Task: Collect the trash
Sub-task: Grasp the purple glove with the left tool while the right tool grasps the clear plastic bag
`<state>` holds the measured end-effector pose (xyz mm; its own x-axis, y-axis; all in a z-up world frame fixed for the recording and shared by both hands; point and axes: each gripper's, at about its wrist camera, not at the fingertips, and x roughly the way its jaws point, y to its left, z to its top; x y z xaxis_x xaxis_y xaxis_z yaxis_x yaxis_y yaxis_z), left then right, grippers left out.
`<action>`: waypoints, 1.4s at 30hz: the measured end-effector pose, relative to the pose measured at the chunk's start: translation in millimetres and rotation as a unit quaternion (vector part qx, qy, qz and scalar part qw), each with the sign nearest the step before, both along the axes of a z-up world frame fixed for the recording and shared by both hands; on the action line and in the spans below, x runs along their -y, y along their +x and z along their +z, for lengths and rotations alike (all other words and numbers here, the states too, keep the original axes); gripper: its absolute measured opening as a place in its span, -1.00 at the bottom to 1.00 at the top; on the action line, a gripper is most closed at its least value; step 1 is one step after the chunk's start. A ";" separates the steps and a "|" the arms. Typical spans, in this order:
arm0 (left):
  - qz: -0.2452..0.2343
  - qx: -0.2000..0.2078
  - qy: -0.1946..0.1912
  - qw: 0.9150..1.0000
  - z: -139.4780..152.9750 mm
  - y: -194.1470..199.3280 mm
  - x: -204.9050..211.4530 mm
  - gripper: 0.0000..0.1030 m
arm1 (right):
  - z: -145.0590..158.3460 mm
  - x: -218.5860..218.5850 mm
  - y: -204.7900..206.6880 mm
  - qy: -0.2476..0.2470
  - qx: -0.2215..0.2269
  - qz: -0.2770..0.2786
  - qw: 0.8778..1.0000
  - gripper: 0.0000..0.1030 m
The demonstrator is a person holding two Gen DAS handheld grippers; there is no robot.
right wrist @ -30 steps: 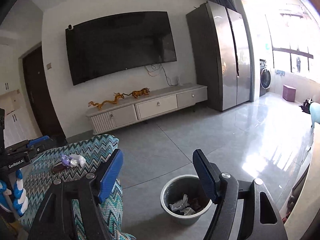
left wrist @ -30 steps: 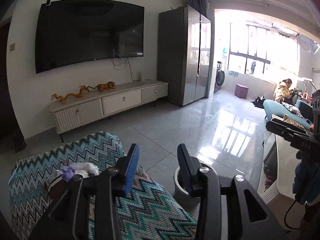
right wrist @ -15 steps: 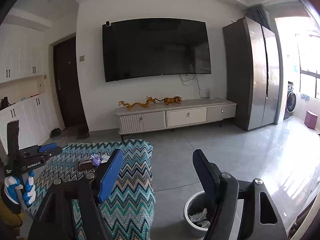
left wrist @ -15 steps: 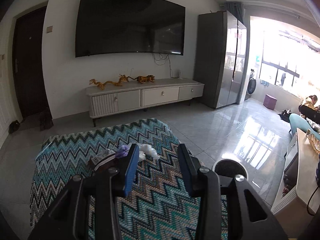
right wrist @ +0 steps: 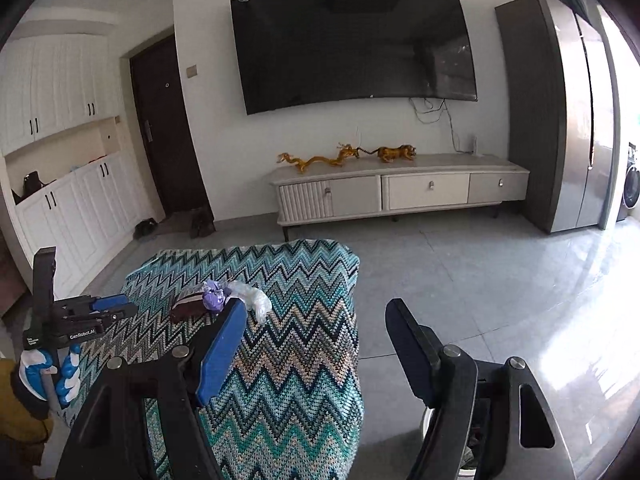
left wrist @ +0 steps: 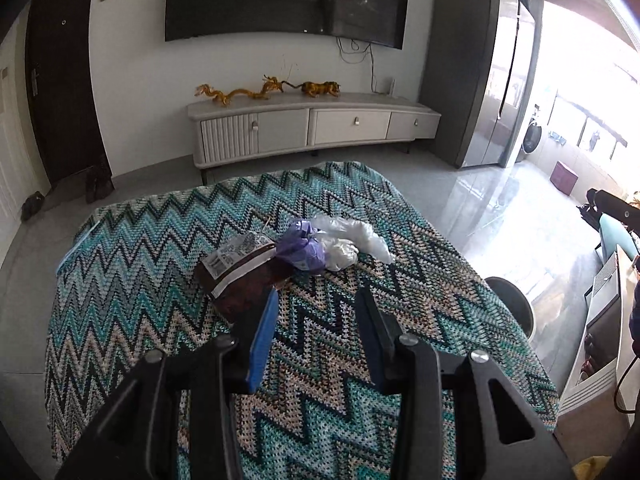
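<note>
Trash lies on a table under a teal zigzag cloth [left wrist: 160,280]: a brown wrapper with a white label [left wrist: 240,270], a crumpled purple piece [left wrist: 300,246] and clear white plastic [left wrist: 348,240]. My left gripper [left wrist: 316,300] is open and empty, just short of the pile, its left finger beside the brown wrapper. The pile also shows in the right wrist view [right wrist: 218,300]. My right gripper [right wrist: 316,316] is open and empty above the table's right edge. The left gripper [right wrist: 116,308] shows there at the left. A grey bin [left wrist: 512,308] stands on the floor right of the table.
A white TV cabinet [right wrist: 400,192] with golden figurines stands against the far wall under a big TV [right wrist: 352,44]. A grey fridge [right wrist: 560,112] is at the right. White cupboards [right wrist: 60,200] and a dark door are at the left. The floor is glossy grey tile.
Both views have swung left and down toward the table. My left gripper has come close to the trash pile. The bin has slid toward the right and lower edges of the views.
</note>
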<state>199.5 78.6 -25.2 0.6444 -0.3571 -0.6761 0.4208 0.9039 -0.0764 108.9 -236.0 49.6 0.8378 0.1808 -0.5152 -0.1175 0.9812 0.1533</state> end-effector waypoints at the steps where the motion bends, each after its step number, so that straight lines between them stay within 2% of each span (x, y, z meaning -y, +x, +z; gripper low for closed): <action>1: -0.002 -0.005 0.003 1.000 -3.8 7.7 4.0 -0.26 | -8.9 -3.0 14.2 0.002 -0.010 0.008 1.000 0.37; 4: -0.012 -0.020 0.010 1.000 -17.3 35.9 17.3 -0.26 | -34.7 -14.3 52.8 0.010 -0.038 0.032 0.999 0.36; 9: -0.017 -0.043 0.016 0.999 -39.5 79.6 29.8 -0.28 | -72.6 -39.8 107.8 0.024 -0.074 0.081 0.994 0.18; 14: -0.022 -0.056 0.019 0.998 -54.7 106.0 37.4 -0.28 | -102.4 -65.1 146.8 0.046 -0.099 0.124 0.986 0.08; 20: -0.027 -0.069 0.019 0.997 -71.0 120.6 41.9 -0.38 | -130.2 -87.1 189.3 0.074 -0.130 0.152 0.977 0.07; 27: -0.035 -0.070 0.027 0.997 -75.3 128.4 49.3 -0.38 | -160.6 -92.5 217.8 0.116 -0.161 0.145 0.969 -0.06; 32: -0.031 -0.071 0.021 0.997 -70.1 133.4 49.9 -0.36 | -167.1 -85.8 219.6 0.132 -0.166 0.141 0.967 -0.34; 34: -0.029 -0.075 0.016 0.997 -68.2 135.3 48.9 -0.34 | -168.1 -84.7 218.4 0.130 -0.168 0.137 0.968 -0.38; 42: -0.015 -0.074 0.003 0.997 -62.1 141.1 47.3 -0.30 | -174.4 -78.4 222.6 0.147 -0.167 0.134 0.966 -0.42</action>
